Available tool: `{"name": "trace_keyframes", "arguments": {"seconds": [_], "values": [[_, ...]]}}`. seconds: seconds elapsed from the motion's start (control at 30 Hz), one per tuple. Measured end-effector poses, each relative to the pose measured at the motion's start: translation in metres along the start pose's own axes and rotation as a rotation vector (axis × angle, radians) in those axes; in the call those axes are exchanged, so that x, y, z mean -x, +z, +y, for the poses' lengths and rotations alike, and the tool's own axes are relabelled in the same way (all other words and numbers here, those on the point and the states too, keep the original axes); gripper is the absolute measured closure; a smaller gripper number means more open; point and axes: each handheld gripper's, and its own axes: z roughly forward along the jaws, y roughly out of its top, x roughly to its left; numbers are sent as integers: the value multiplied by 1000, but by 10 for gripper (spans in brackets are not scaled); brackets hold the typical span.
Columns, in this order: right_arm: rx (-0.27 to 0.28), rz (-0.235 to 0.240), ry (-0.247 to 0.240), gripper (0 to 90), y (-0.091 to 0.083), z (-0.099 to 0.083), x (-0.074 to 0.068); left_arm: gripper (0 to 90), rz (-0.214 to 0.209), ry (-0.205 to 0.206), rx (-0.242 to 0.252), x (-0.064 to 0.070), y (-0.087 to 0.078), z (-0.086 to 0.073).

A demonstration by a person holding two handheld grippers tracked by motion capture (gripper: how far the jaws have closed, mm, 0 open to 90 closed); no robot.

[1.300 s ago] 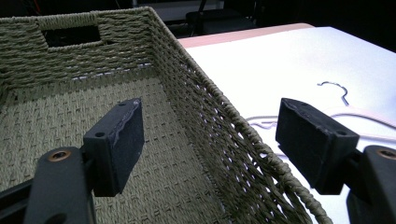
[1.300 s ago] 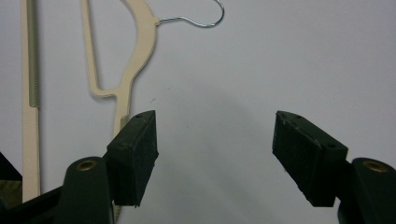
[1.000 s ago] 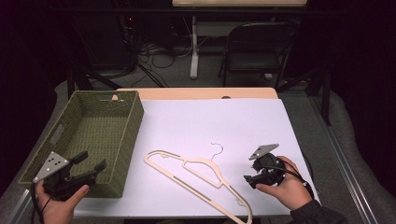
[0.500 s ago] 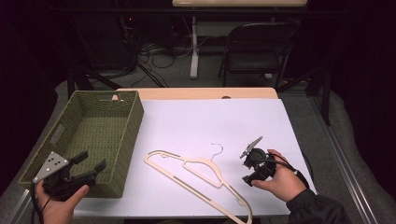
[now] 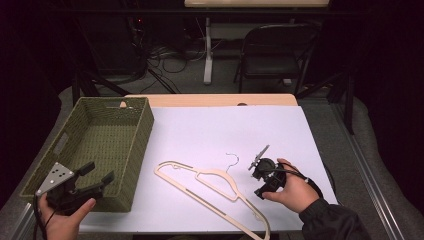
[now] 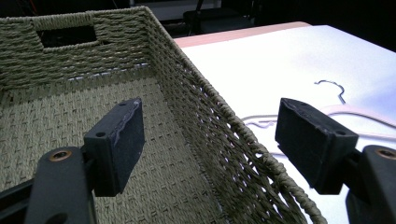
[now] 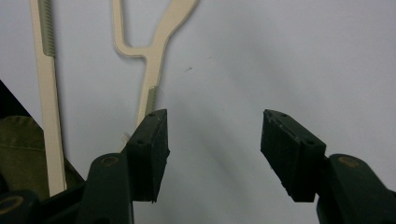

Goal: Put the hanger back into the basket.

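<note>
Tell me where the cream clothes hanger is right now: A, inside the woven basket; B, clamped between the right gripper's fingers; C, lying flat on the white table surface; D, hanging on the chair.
C: the hanger lies flat on the white table, right of the basket, with the open right gripper holding nothing.

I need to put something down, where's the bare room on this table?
The far and right stretch of the white table cover, beyond the hanger, is bare, and so is the woven basket's floor. The near edge is crowded: hanger between left gripper and right gripper.
</note>
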Motion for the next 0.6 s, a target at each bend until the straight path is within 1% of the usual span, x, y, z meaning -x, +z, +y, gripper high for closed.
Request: {"name": "trace_keyframes", "arguments": {"seconds": [0.03, 0.07, 0.1, 0.13, 0.17, 0.2, 0.27, 0.3, 0.33, 0.4, 0.43, 0.47, 0.5, 0.53, 0.57, 0.6], "values": [[-6, -3, -3, 422, 0, 2, -1, 240, 0, 0, 0, 0, 0, 0], [19, 1, -4, 424, 2, 4, -2, 240, -1, 0, 0, 0, 0, 0], [-9, 1, -17, 426, 1, 7, -3, 240, 0, 1, 0, 0, 0, 0], [3, 1, -18, 427, 3, 9, -4, 240, 0, 0, -1, 0, 0, 0], [1, -5, -25, 427, 3, 12, -6, 240, -1, 0, -1, 0, 0, 0], [1, 3, -36, 427, 4, 15, -6, 240, 0, 0, 0, 0, 0, 0], [7, -10, -48, 427, 6, 22, -10, 241, -1, -1, 1, 0, 0, 0], [1, -2, -63, 437, 7, 28, -12, 241, 0, -2, 2, 0, 0, 0], [1, -2, -63, 437, 7, 28, -12, 241, 0, -2, 1, 0, 0, 0], [-6, -9, -83, 439, 8, 35, -15, 241, -1, -2, 0, 0, 0, 0], [-4, -7, -86, 439, 10, 39, -17, 241, -2, -1, 0, 0, 0, 0], [0, 8, -90, 440, 12, 43, -19, 241, -3, -1, 0, 0, 0, 0], [-6, 0, -94, 440, 13, 46, -21, 241, -2, -1, -2, 0, 0, 0], [-16, -6, -108, 441, 14, 50, -22, 241, -2, -2, 0, 0, 0, 0], [-10, 10, -112, 442, 17, 52, -23, 241, -3, -2, 0, 0, 0, 0], [-20, -4, -113, 441, 17, 54, -25, 241, -2, -2, 0, 0, 0, -1]]}}
